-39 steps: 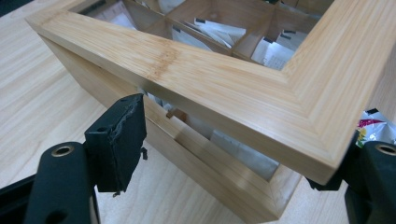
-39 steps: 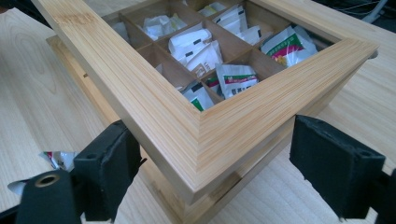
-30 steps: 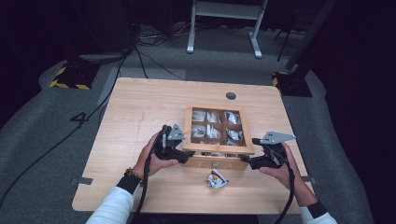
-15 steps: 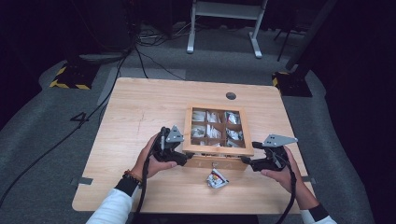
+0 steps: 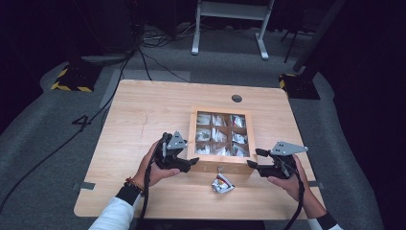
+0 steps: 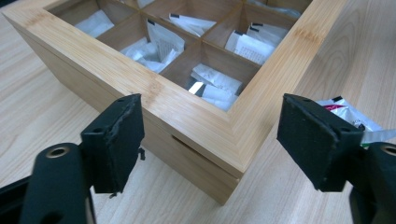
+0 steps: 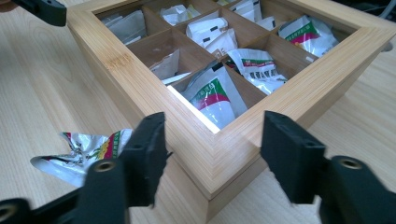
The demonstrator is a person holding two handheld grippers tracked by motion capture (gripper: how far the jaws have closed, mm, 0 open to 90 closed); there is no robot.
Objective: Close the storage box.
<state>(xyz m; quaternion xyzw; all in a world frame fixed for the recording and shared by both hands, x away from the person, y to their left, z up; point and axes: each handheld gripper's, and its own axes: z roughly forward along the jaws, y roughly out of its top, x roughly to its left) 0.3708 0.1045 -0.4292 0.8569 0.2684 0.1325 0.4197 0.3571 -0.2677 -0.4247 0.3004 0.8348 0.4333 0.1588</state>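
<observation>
High view: a person's two hands bring the left tool [image 5: 191, 163] and the right tool [image 5: 253, 158] to the near corners of a square bamboo box with nine compartments [image 5: 221, 163], which sits right of centre on the pale wooden table [image 5: 143, 110]. White and foil sachets fill the compartments. One crumpled foil sachet [image 5: 222, 183] lies loose on the table just in front of the box's near wall, between the two hands.

Left gripper view: the near left corner of the box [image 6: 224, 140] pokes between the black jaws, which stand apart with clear gaps on both sides; nothing is clamped. A thin seam runs along the box wall below the top frame (it may be a lid line, though that cannot be settled from here). The loose sachet [image 6: 345, 112] peeks out behind the right-hand jaw.

Right gripper view: the opposite near corner [image 7: 219, 154] sits between this tool's jaws, which have just been closing around it. The pads are near the wood but appear not yet pressed against it. The crumpled sachet [image 7: 84, 149] lies to the left, apart from the box.

By this evidence the work is at an early stage: both tools are lined up on the box corners, no grip is made, and the stray sachet remains outside.
</observation>
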